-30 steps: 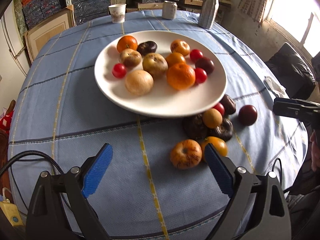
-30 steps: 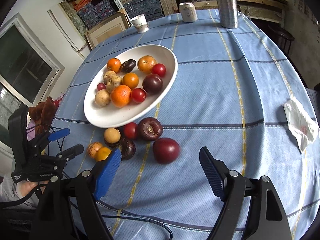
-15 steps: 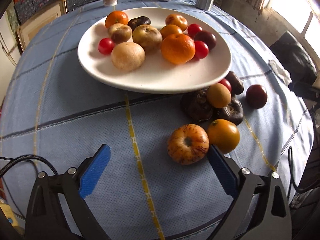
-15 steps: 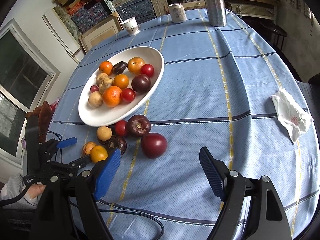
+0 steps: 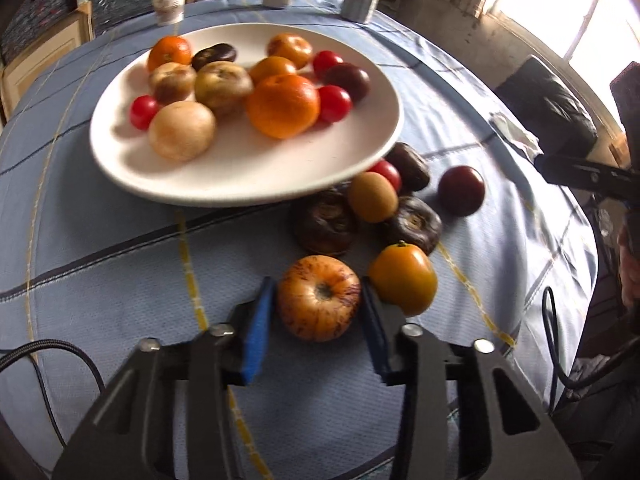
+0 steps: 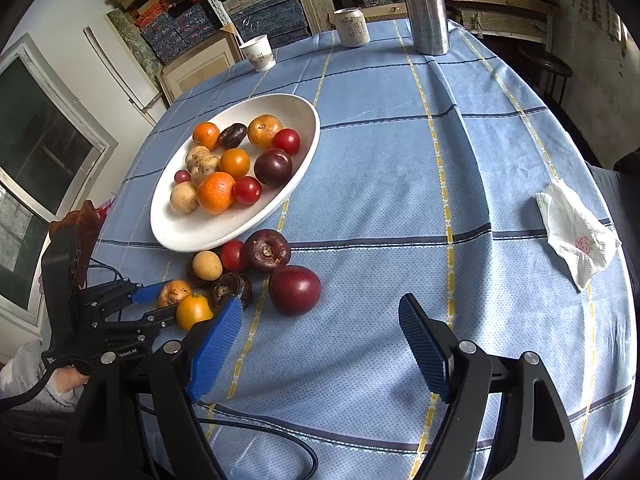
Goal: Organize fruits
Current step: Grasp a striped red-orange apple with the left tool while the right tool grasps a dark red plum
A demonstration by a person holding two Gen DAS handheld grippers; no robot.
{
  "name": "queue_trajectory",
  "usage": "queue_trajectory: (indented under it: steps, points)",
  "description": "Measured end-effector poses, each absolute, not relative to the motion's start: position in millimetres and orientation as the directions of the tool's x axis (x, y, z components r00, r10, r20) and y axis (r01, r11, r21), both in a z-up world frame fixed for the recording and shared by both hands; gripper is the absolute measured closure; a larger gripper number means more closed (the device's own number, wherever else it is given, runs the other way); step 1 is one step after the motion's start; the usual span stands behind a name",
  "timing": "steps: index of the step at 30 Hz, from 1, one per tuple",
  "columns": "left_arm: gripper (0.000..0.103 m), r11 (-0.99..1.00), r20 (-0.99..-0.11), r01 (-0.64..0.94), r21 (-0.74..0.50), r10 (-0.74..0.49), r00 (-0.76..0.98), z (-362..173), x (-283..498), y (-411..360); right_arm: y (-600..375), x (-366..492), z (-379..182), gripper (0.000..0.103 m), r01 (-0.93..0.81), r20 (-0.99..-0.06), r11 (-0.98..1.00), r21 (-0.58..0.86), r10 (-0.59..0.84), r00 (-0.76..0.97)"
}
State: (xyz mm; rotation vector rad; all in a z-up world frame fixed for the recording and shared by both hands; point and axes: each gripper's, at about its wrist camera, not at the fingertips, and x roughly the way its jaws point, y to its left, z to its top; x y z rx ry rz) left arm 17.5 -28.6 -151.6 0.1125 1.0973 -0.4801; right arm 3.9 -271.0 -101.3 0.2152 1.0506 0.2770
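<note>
A white plate (image 5: 240,184) holds several fruits: oranges, small red ones, brown and dark ones. Loose fruit lies on the blue cloth beside it. My left gripper (image 5: 317,282) is closing its jaws on a streaked orange apple (image 5: 318,308), and both blue pads touch its sides. A yellow-orange fruit (image 5: 404,280) rests against the right pad. In the right wrist view the left gripper (image 6: 166,302) reaches in from the left around the apple (image 6: 174,289). My right gripper (image 6: 320,308) stands open just short of a dark red plum (image 6: 295,289), holding nothing.
Two dark wrinkled fruits (image 5: 326,222), a tan one (image 5: 372,196) and a small red one lie between apple and plate. A paper cup (image 6: 259,53), a can (image 6: 352,27) and a metal bottle (image 6: 428,8) stand at the far edge. A tissue (image 6: 576,236) lies right.
My left gripper has dropped and moved in on the streaked apple, and its wide jaws have come together around it. The right gripper has hardly moved and stays open.
</note>
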Motion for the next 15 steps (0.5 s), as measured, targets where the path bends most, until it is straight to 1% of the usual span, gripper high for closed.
queue_trajectory:
  steps: [6,10,11,12,15]
  points:
    - [0.065,0.901,-0.881,0.418,-0.112,-0.285,0.377,-149.2,7.2,-23.1,-260.4,9.5,-112.1,0.022,-0.161,-0.838,0.949,0.269,0.313,0.447]
    - [0.065,0.919,-0.885,0.381,-0.103,-0.259,0.386,-148.5,4.9,-7.5,-248.0,15.3,-124.0,0.023,-0.194,-0.849,0.948,0.253,0.314,0.425]
    - [0.065,0.923,-0.886,0.37,-0.103,-0.254,0.387,-148.3,4.7,-3.1,-244.8,17.1,-126.6,0.026,-0.202,-0.851,0.948,0.246,0.311,0.423]
    - [0.065,0.928,-0.887,0.359,-0.103,-0.248,0.389,-148.2,4.3,1.0,-241.7,19.2,-128.8,0.031,-0.213,-0.852,0.947,0.241,0.311,0.42]
    - [0.065,0.938,-0.889,0.33,-0.105,-0.237,0.391,-147.2,3.4,13.0,-232.7,25.4,-135.4,0.038,-0.242,-0.859,0.945,0.221,0.306,0.411]
